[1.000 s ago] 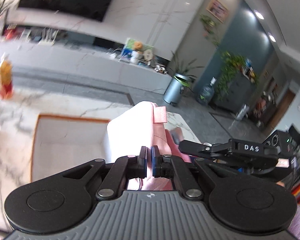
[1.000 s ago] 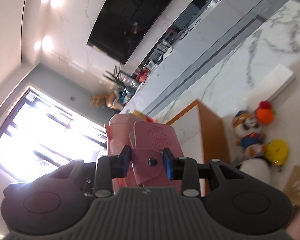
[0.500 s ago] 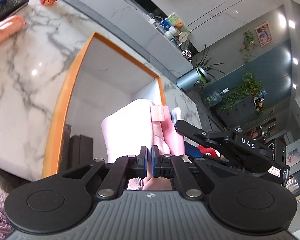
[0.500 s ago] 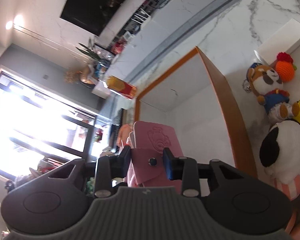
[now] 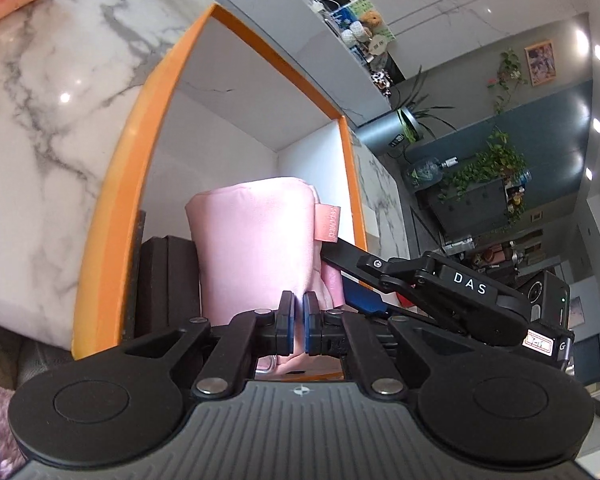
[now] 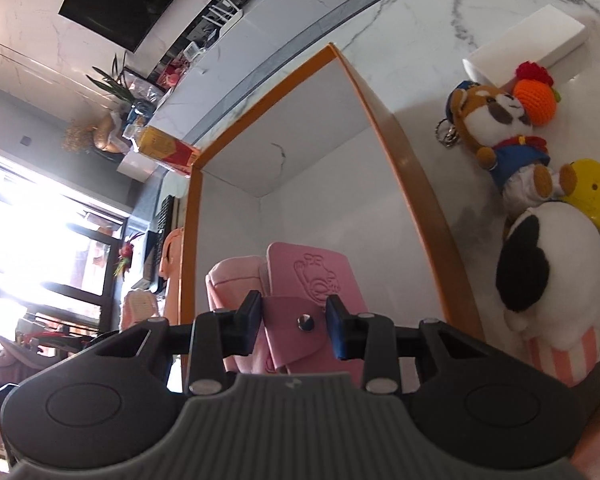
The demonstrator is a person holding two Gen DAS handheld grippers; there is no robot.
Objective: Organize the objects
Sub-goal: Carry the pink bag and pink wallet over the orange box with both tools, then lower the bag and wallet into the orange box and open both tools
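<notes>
Both tongs grip one thing: a soft pink fabric pouch (image 5: 256, 240) with a leather-like flap (image 6: 308, 280), embossed with a cartoon figure and closed by a metal snap. The left tongs (image 5: 299, 322) are pinched nearly shut on a thin fold of the pink cloth at its near edge. The right tongs (image 6: 294, 326) stand wider, clamped across the snap tab of the flap. The pouch hangs inside the mouth of a large white box with an orange rim (image 5: 120, 184), which sits on the white marble counter (image 5: 40, 100); a flat black item (image 5: 164, 284) leans against the box's left inner wall just beside the pouch.

The pouch looks light and limp, so it will likely sag and fold wherever it is unsupported; holding it at two spots, as here, keeps it spread. The flap seems the stiffer part and the better handle, while the cloth fold could slip from a narrow pinch. Nothing about it appears fragile.

Outside the box on the counter lie a plush fox in blue clothes (image 6: 500, 128), an orange crocheted ball (image 6: 536, 100), a yellow round toy (image 6: 592, 192), a black-and-white plush (image 6: 548, 272) and a white rectangular block (image 6: 532, 40).
</notes>
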